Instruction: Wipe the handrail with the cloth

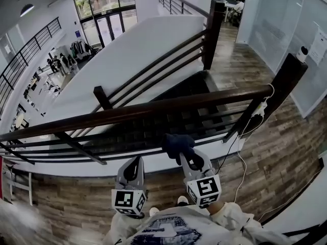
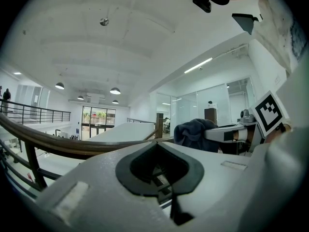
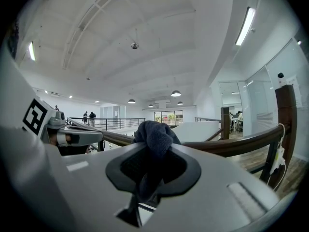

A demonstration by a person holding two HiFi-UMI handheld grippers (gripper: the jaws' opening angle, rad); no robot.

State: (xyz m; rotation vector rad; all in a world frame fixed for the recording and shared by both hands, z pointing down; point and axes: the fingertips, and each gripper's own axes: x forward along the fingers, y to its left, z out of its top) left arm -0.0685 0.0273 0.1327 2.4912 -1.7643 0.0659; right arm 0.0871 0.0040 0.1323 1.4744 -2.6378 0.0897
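Observation:
The dark wooden handrail (image 1: 153, 109) runs across the head view from lower left to a post at the right. A dark blue cloth (image 1: 176, 143) is bunched at the tip of my right gripper (image 1: 190, 160), which is shut on it. The cloth hangs on the near side of the rail, a little short of it. In the right gripper view the cloth (image 3: 154, 132) bulges out between the jaws, with the handrail (image 3: 231, 144) behind. My left gripper (image 1: 134, 168) hovers beside it to the left, shut and holding nothing. The left gripper view shows the handrail (image 2: 58, 146) and the cloth (image 2: 193, 132).
A dark end post (image 1: 286, 80) stands at the right, with a white cable (image 1: 244, 137) hanging from it. Thinner horizontal bars (image 1: 102, 147) run under the rail, and a stairwell drops beyond them. Wood flooring (image 1: 276, 157) lies at the right and below.

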